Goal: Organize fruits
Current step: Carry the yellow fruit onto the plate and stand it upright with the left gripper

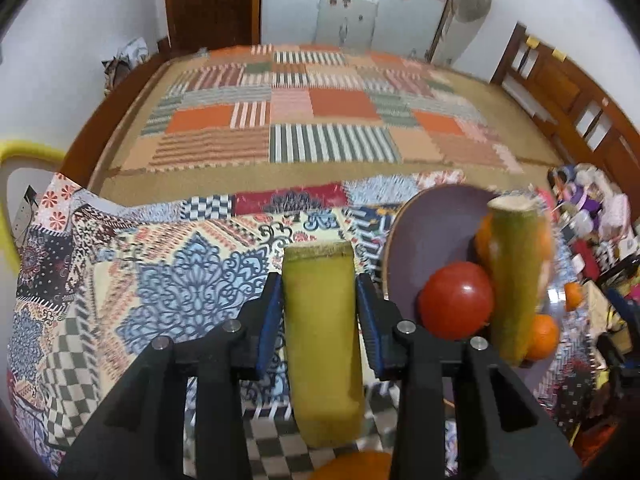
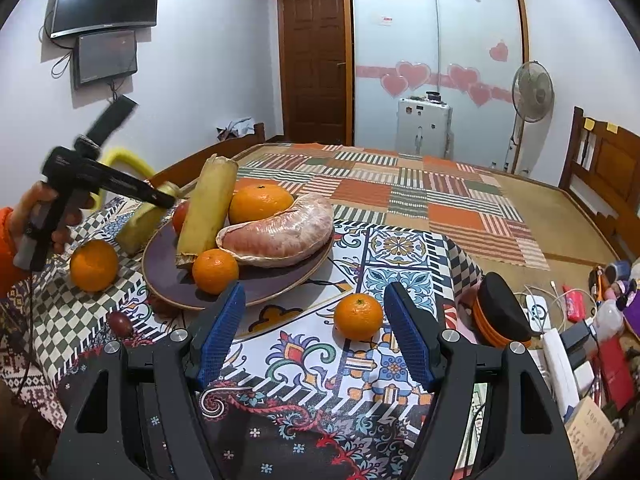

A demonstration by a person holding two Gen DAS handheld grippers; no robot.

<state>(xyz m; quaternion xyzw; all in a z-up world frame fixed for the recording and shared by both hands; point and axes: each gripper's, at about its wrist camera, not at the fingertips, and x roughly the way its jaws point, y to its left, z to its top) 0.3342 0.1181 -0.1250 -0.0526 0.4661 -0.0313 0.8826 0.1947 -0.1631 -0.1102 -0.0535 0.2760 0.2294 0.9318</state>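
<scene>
My left gripper [image 1: 320,300] is shut on a yellow-green sugarcane piece [image 1: 322,340] and holds it above the patterned cloth, left of the purple plate [image 1: 424,236]. In the right wrist view the left gripper [image 2: 160,200] holds that piece [image 2: 142,224] at the plate's left rim. The plate [image 2: 272,288] holds a second sugarcane piece [image 2: 208,212], a tomato [image 1: 456,300], oranges [image 2: 260,202] and a peeled pomelo segment [image 2: 280,232]. My right gripper [image 2: 314,332] is open and empty, just in front of the plate. A loose orange [image 2: 358,316] lies between its fingertips' reach; another [image 2: 94,265] lies left of the plate.
A small dark red fruit [image 2: 120,323] lies on the cloth at front left. A black and orange cap [image 2: 500,312] and cluttered chargers and boxes [image 2: 568,344] sit at the right. A patchwork mat [image 2: 400,188] covers the bed behind. A yellow chair back [image 1: 16,156] stands left.
</scene>
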